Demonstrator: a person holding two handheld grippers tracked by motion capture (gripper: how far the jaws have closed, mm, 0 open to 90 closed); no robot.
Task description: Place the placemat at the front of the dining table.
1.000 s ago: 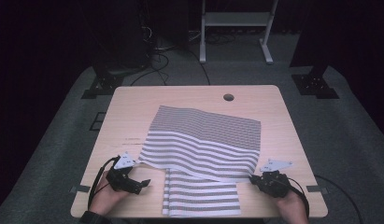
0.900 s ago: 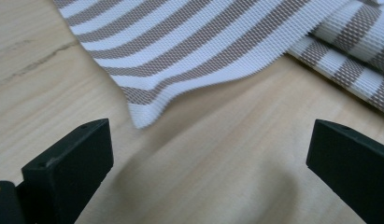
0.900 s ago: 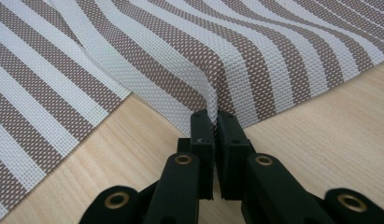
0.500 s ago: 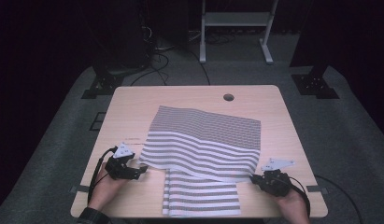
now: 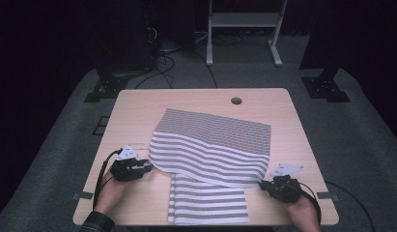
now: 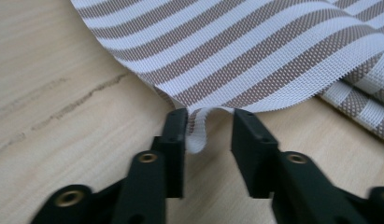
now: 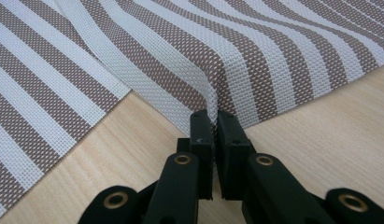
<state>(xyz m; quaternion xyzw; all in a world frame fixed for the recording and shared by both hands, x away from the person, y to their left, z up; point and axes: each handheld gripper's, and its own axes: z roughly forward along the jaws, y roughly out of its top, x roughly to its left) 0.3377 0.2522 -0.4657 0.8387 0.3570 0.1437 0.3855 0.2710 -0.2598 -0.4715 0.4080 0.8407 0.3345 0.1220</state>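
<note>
Bare worktop [image 5: 138,111] surrounds the striped cloth [image 5: 210,145]. The left gripper [image 6: 209,122] has just been closing, a gap remaining around the cloth's curled edge. The right gripper [image 7: 215,122] pinches its hem.

Coarse woven mat [image 5: 213,145], matt wooden table [image 5: 138,111]

bare worktop [image 5: 138,113] open left and beyond the striped cloth [image 5: 215,145], cable hole [image 5: 236,101] at far edge, narrow strip at right

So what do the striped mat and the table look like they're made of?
Striped mat: looks like an open woven mesh, perhaps vinyl or polyester, matte; tiny holes show in the weave. Table: pale wood or wood-look laminate, smooth, with grain streaks.
</note>
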